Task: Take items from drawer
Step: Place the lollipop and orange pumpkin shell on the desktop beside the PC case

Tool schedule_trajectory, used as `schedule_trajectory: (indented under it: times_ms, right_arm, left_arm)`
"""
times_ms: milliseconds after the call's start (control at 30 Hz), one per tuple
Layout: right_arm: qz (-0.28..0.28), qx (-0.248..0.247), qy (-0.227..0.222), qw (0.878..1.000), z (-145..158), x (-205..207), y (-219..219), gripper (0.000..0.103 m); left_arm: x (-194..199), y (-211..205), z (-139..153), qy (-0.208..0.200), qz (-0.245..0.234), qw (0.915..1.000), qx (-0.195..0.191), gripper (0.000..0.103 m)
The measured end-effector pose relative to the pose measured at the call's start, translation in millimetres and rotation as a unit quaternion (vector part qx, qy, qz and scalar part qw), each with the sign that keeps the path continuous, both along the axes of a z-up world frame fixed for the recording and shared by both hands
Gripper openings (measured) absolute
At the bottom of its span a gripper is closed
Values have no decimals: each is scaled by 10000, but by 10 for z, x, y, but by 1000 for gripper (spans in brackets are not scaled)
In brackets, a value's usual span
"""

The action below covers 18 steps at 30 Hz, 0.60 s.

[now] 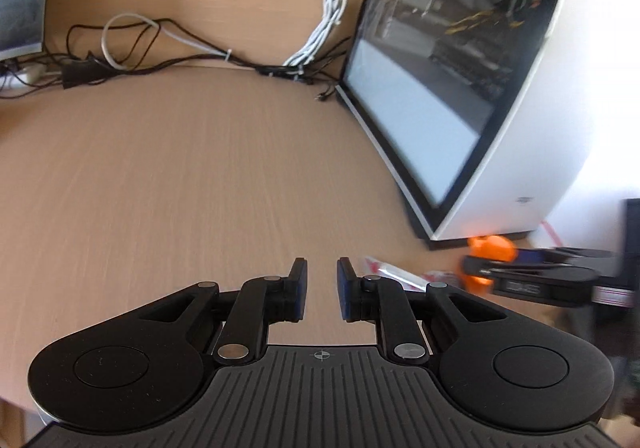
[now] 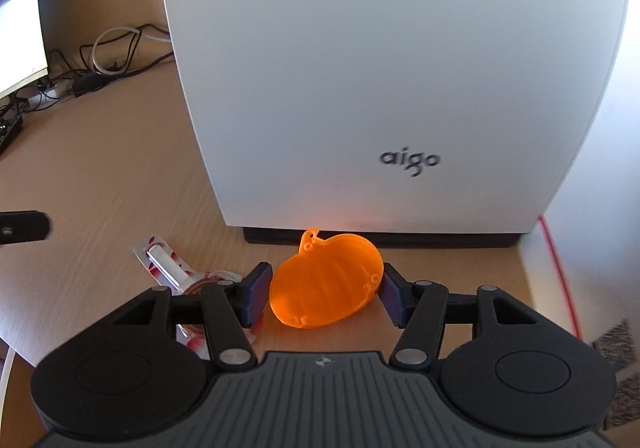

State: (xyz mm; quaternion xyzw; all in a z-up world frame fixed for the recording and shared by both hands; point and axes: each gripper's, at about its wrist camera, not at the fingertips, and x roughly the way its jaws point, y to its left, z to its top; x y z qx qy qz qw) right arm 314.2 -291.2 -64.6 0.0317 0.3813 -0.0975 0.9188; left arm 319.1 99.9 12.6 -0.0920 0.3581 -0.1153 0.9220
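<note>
Right gripper [image 2: 324,294] sits low in its frame, its 2 fingers [image 2: 256,294] spread either side of the orange pumpkin [image 2: 326,284]. Neither pad clearly presses it, so I can't tell whether it is held or just let go. The pumpkin is at lower centre, just in front of the white case [image 2: 392,80], probably so it stays off the open worktop [image 2: 100,176]. A clear packet [image 2: 164,262] lies just left of it. Left gripper [image 1: 322,290] hovers over bare wood, fingers apart and empty, likely waiting. No drawer shows in either view.
</note>
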Motion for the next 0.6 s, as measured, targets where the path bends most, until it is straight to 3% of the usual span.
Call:
schedule_trajectory:
  times_ms: [167, 333, 600]
  right_arm:
    - [99, 102, 54, 9999, -38, 48, 33, 58]
    - [100, -9, -102, 9999, 78, -50, 126, 63]
    - [-56, -261, -409, 9988, 363, -562, 268, 73]
  left_arm:
    - [-265, -26, 34, 112, -320, 9987, -370, 17]
    - [-614, -108, -92, 369, -714, 9965, -237, 17]
    - [-960, -141, -372, 1111, -891, 9898, 61, 17]
